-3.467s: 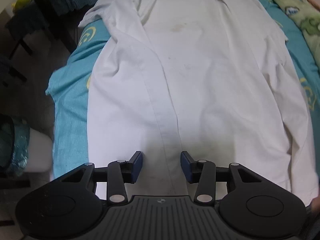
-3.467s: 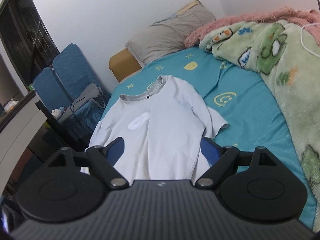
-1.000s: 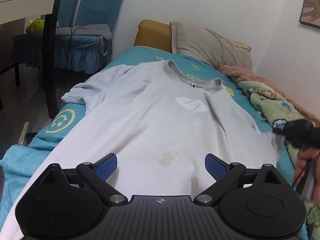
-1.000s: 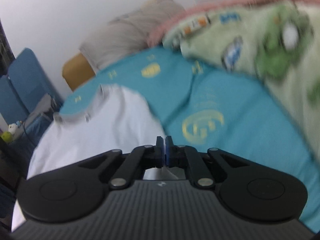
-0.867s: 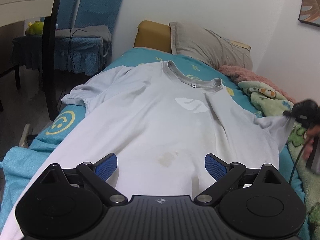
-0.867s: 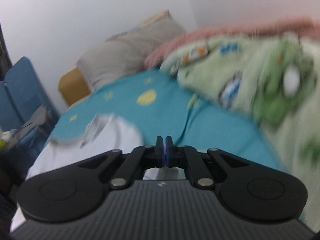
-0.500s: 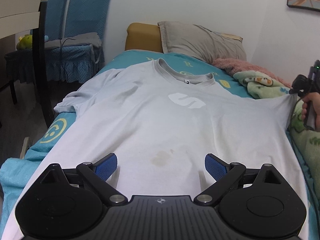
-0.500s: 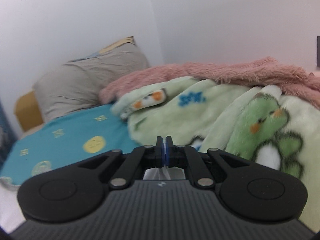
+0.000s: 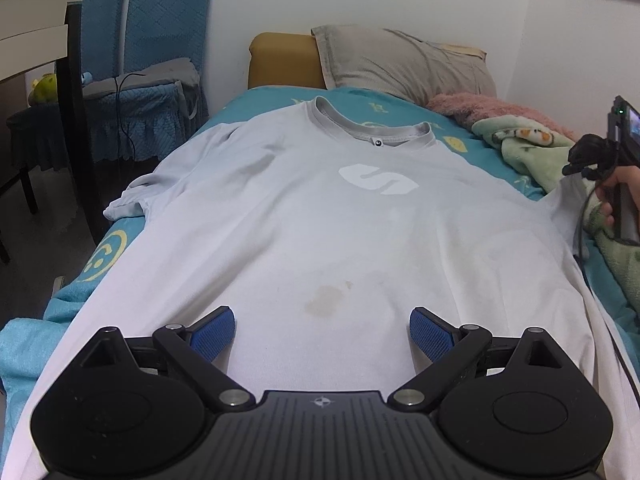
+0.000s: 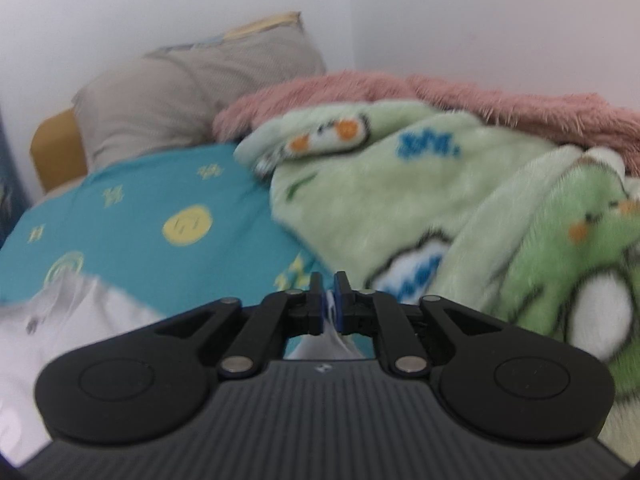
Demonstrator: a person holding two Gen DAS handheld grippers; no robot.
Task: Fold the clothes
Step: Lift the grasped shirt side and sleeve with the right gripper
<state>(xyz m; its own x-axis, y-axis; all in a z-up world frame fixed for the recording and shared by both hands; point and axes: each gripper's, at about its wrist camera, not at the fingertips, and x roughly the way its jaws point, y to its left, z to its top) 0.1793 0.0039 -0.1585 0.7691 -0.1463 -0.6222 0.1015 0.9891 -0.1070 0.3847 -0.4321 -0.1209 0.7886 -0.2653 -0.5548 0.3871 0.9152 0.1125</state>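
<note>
I am holding the left gripper spread wide over the lower half of the white T-shirt, touching nothing. The shirt is lying face up along the bed, collar toward the pillow at the head end. My right gripper is pinching the shirt's sleeve at the bed's right edge, beside the green blanket.
</note>
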